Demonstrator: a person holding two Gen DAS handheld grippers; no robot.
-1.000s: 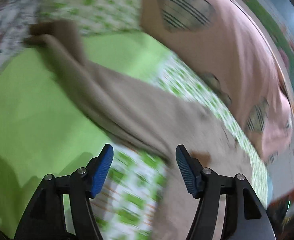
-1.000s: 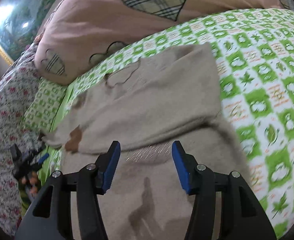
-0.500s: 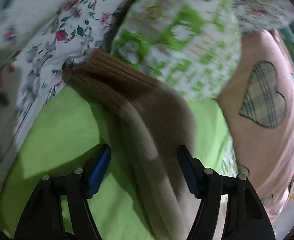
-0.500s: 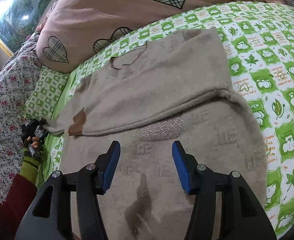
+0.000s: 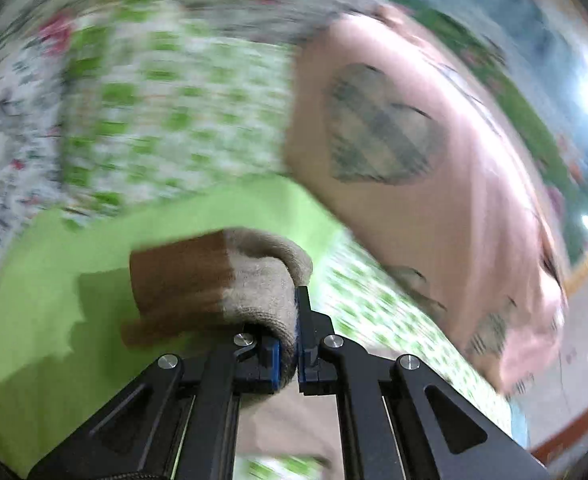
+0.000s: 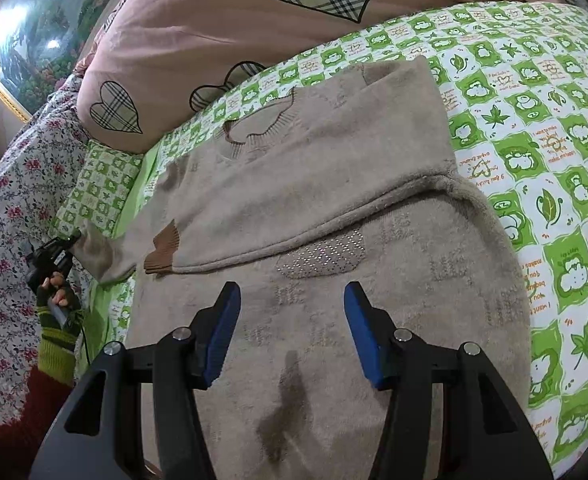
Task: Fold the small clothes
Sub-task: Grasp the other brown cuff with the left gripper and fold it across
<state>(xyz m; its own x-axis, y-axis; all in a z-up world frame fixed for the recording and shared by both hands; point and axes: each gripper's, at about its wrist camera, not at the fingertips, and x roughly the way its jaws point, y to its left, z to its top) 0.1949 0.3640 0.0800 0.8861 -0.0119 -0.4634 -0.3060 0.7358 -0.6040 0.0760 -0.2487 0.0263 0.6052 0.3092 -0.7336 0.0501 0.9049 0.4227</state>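
A beige knit sweater (image 6: 334, 216) lies on the green patterned bedsheet (image 6: 534, 120), one sleeve folded across its chest with a brown cuff (image 6: 163, 250). My right gripper (image 6: 291, 332) is open and empty, hovering over the sweater's lower body. My left gripper (image 5: 287, 354) is shut on the other sleeve (image 5: 261, 280) just behind its brown cuff (image 5: 177, 276), holding it over the plain green sheet. In the right wrist view the left gripper (image 6: 53, 256) shows at the far left, at that sleeve's end.
A pink pillow with plaid hearts (image 6: 253, 32) lies behind the sweater, also in the left wrist view (image 5: 414, 160). A small green checked pillow (image 6: 101, 188) and a floral quilt (image 6: 5, 208) lie at the left. A framed picture (image 6: 33, 32) hangs behind.
My left gripper moved along the sleeve to its cuff end and closed on it. The right gripper stayed open and rose slightly back from the sweater.
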